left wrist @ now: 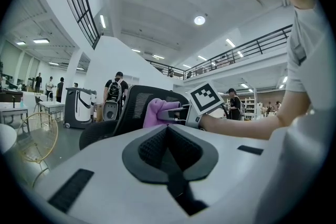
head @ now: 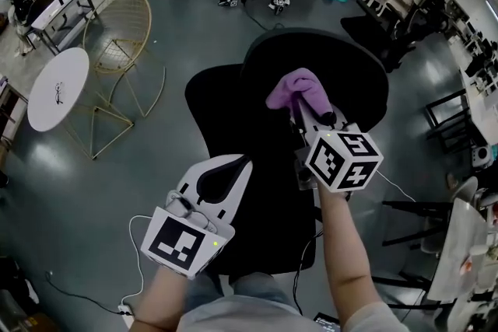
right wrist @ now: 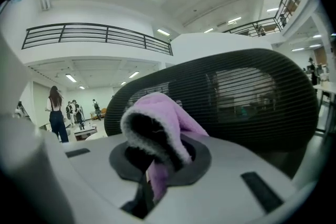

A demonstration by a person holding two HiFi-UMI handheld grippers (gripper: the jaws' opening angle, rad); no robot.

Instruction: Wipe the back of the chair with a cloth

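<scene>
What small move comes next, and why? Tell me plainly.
Probably push the right gripper forward a little, so the cloth presses on the chair back. Its jaws are clamped on the cloth and the mesh stands right behind it, but the views can't confirm firm contact. Wiping needs that contact first.

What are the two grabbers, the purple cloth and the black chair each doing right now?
left gripper: jaws shut, nothing between them.
right gripper: jaws shut on the purple cloth.
purple cloth: bunched up, pinched at one end, right in front of the chair back.
chair back: upright; I can't tell if the cloth touches it.
</scene>
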